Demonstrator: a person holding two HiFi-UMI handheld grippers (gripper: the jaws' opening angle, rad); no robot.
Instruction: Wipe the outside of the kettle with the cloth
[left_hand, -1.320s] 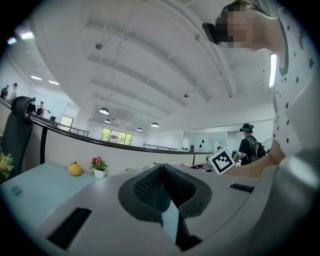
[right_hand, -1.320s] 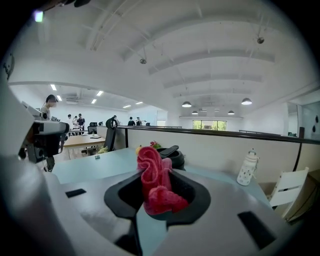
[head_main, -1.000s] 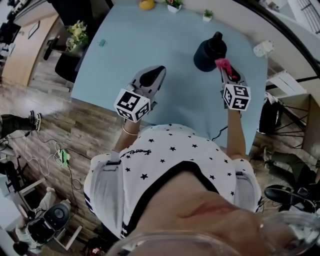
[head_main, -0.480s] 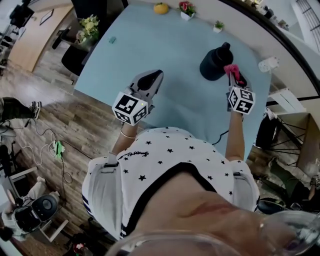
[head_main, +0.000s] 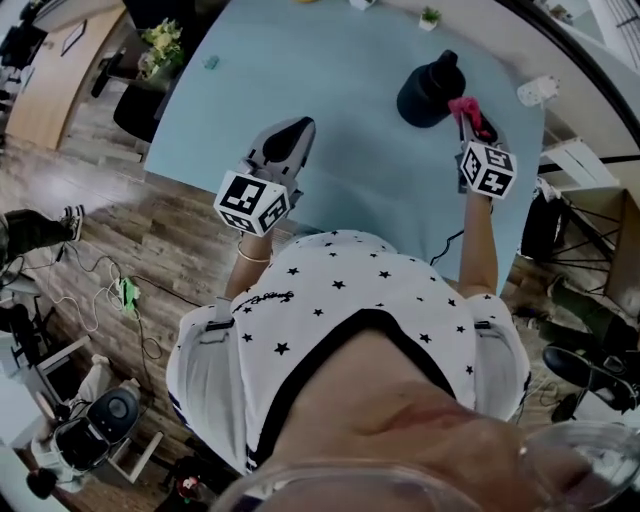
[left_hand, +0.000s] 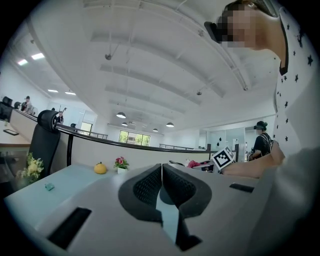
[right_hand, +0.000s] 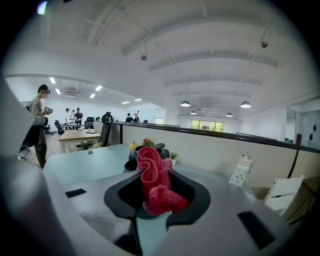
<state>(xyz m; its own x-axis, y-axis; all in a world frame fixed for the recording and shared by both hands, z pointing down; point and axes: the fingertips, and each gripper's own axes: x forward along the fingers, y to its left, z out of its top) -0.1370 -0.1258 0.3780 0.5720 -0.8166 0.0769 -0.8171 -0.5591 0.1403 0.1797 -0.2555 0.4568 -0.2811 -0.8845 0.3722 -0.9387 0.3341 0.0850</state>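
A dark kettle (head_main: 430, 92) stands on the light blue table (head_main: 330, 110) at the far right. My right gripper (head_main: 470, 118) is shut on a pink cloth (head_main: 466, 108), held just to the right of the kettle, close to its side. In the right gripper view the cloth (right_hand: 156, 185) bunches up between the jaws, with the kettle (right_hand: 145, 151) directly behind it. My left gripper (head_main: 290, 133) hovers over the table's middle, well left of the kettle. Its jaws are pressed together with nothing between them (left_hand: 161, 186).
A small potted plant (head_main: 429, 17) stands at the table's far edge. A yellow fruit (left_hand: 100, 168) and a flower pot (left_hand: 120, 165) sit at the far side. A small teal object (head_main: 210, 62) lies at the far left. A white lantern-like item (right_hand: 243, 169) stands off the table's right side.
The view has shifted a little. My right gripper with the cloth stays beside the kettle's right side. The left gripper remains over the table's middle.
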